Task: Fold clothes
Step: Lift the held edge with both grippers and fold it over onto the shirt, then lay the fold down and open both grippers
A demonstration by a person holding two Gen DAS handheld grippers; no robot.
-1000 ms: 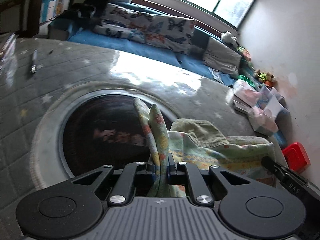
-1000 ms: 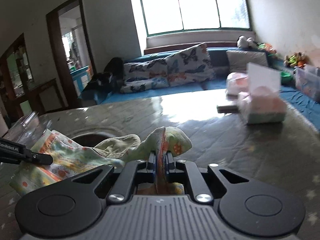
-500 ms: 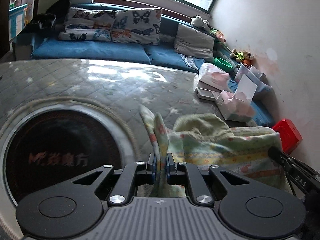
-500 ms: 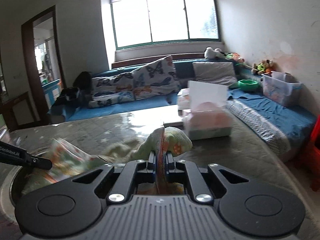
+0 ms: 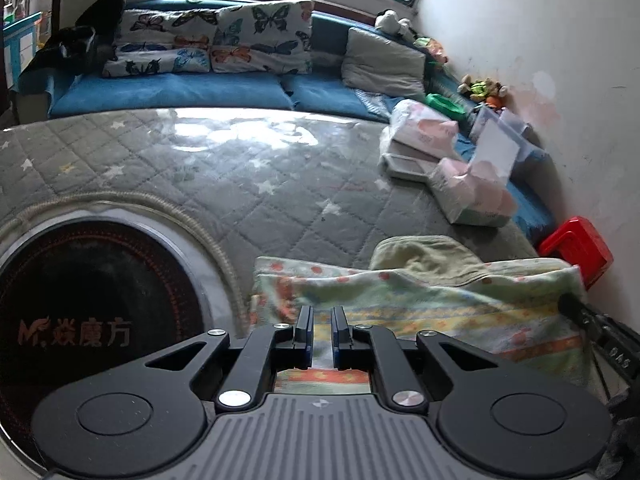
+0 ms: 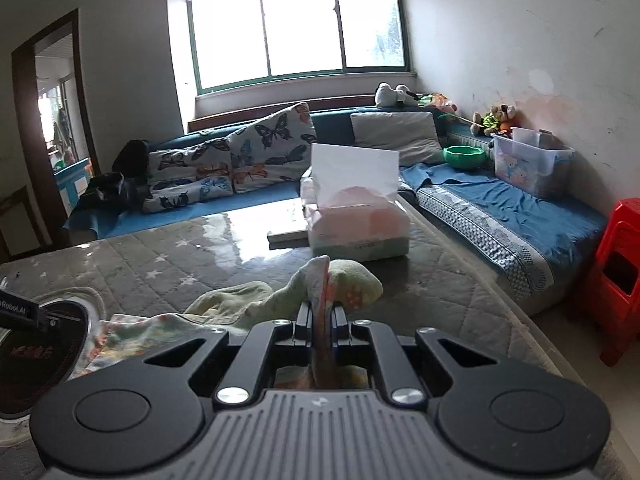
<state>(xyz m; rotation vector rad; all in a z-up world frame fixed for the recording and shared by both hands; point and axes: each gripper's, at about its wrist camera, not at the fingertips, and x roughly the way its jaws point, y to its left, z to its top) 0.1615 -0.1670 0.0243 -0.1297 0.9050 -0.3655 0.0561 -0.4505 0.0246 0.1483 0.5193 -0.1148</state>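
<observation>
Right wrist view: the right gripper (image 6: 321,316) is clamped on a bunched corner of the patterned garment (image 6: 352,286). Left gripper (image 5: 321,320) is nearly closed, fabric apparently pinched. Garment lies ahead on the quilted table (image 5: 224,176); thin pinches could slip under tension.

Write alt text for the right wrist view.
The right claw is shut on a bunched edge of a pale floral garment above a grey star-quilted table. Behind sit a tissue pack and a blue sofa.
</observation>
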